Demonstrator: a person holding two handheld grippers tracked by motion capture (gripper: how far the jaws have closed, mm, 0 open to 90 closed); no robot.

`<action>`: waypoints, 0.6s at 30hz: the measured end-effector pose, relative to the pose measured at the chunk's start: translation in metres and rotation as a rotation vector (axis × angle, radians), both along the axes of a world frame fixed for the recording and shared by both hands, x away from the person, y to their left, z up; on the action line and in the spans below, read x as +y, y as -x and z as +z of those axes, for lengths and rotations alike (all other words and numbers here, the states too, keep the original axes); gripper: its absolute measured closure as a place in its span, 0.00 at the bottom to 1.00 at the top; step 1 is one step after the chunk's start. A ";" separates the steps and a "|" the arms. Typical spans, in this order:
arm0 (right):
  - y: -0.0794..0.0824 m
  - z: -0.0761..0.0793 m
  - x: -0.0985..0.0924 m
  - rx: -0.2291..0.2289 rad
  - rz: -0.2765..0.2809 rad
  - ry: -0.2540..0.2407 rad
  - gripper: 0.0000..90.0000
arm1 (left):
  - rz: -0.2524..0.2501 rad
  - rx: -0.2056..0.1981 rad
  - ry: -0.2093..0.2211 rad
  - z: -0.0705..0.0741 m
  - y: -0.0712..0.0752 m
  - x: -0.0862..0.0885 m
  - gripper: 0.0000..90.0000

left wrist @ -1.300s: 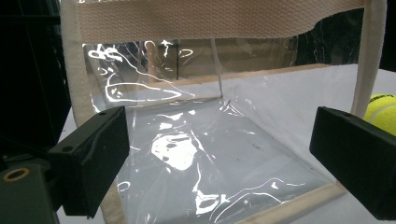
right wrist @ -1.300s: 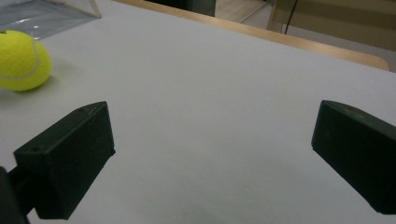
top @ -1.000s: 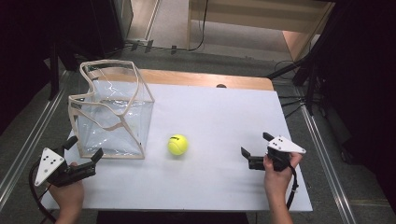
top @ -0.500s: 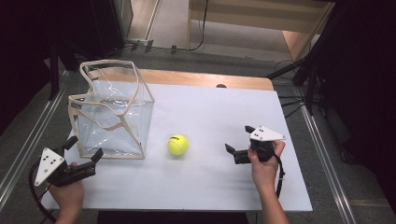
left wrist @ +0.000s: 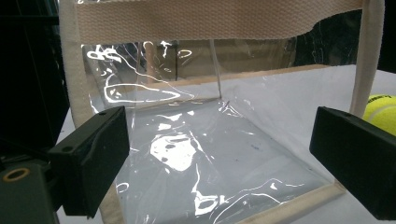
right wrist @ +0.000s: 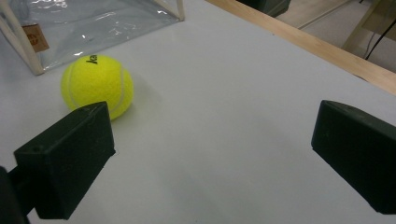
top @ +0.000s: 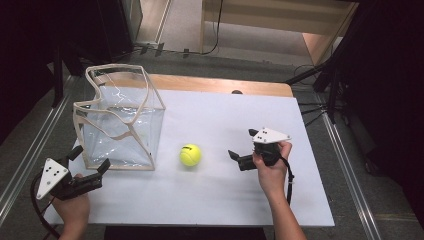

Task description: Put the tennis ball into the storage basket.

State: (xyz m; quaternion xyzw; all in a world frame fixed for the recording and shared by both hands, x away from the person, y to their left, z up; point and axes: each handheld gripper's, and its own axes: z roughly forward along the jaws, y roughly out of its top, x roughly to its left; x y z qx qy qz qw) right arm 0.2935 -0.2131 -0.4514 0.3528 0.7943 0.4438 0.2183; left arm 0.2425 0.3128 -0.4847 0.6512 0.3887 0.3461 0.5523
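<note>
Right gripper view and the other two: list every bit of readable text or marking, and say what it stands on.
"ka": black letters on the tennis ball, cut off where the ball curves away; the rest of the word is hidden.
Small brown tag on the clear bag: any print on it is too blurred to read.
High view: a dark mark on the tennis ball, too small to read.
Left gripper view: no text on the bag's plastic or webbing.

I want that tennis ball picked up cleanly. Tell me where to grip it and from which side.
Grip the tennis ball across its middle. It is round, so any axis works, and it lies free on the table, apart from the clear bag. Come from its right, probably with the open right gripper, which already faces it.
</note>
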 end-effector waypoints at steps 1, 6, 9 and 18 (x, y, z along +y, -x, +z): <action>-0.001 0.001 0.002 0.001 0.006 0.001 0.00 | 0.000 0.000 0.000 0.000 0.000 0.000 0.06; -0.005 0.003 0.009 0.000 0.020 0.006 0.00 | -0.001 0.001 0.001 0.000 0.000 0.000 0.06; -0.008 0.005 0.015 0.007 0.042 0.017 0.00 | -0.002 -0.001 0.006 0.000 0.000 0.000 0.06; -0.015 0.007 0.032 0.029 0.085 0.032 0.00 | -0.001 0.000 0.004 0.000 0.000 0.000 0.06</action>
